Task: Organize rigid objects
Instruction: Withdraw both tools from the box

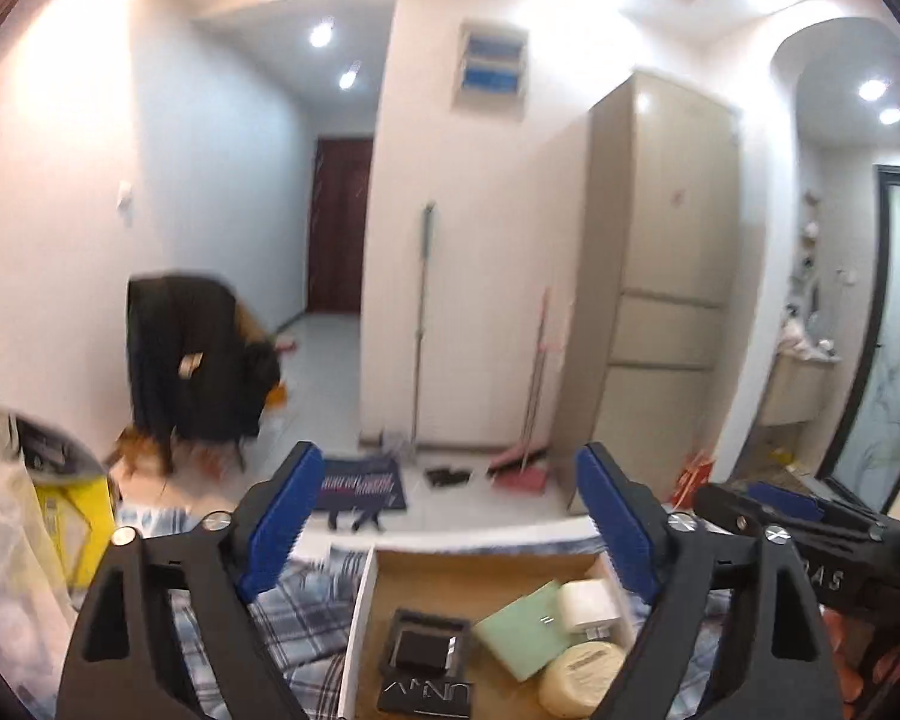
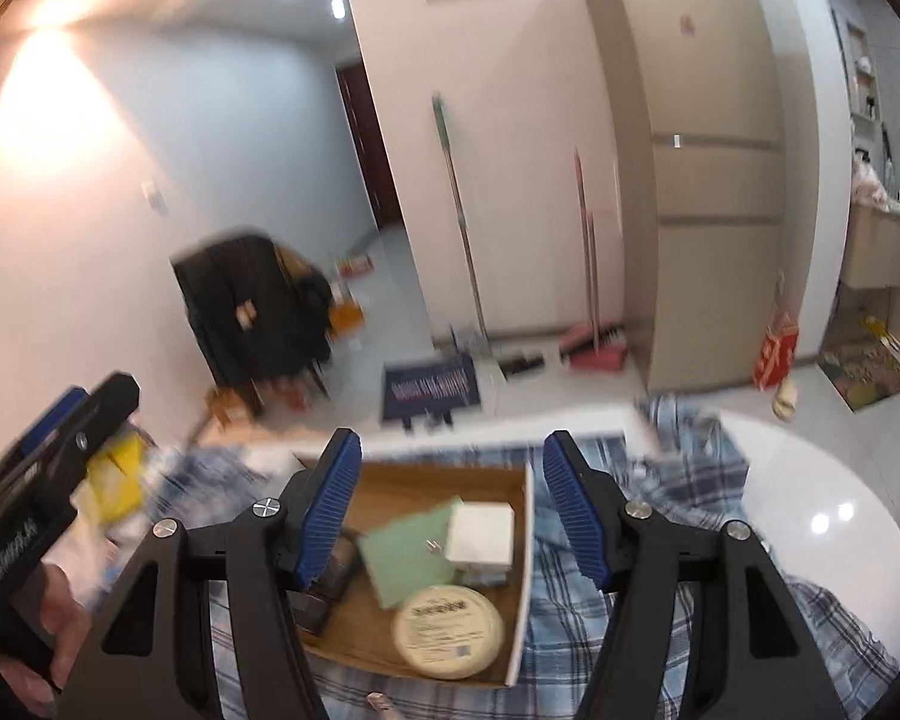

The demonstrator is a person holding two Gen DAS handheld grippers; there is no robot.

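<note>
A shallow cardboard box (image 1: 450, 567) (image 2: 426, 474) lies on a blue plaid cloth. In it are a green flat box (image 1: 525, 630) (image 2: 405, 555), a white block (image 1: 588, 600) (image 2: 480, 537), a round cream tin (image 1: 579, 678) (image 2: 447, 630) and black cases (image 1: 429, 651) (image 2: 330, 576). My left gripper (image 1: 450, 510) is open and empty above the box's far side. My right gripper (image 2: 450, 495) is open and empty over the box. The right gripper shows at the right of the left wrist view (image 1: 792, 510), the left gripper at the left of the right wrist view (image 2: 60, 426).
The plaid cloth (image 2: 660, 570) covers a white round table (image 2: 822, 516). Yellow and plastic packages (image 1: 60, 510) lie left of the box. Beyond are a draped chair (image 1: 198, 360), a fridge (image 1: 660, 276), a mop, a broom with dustpan (image 1: 525, 468) and a doormat (image 1: 360, 483).
</note>
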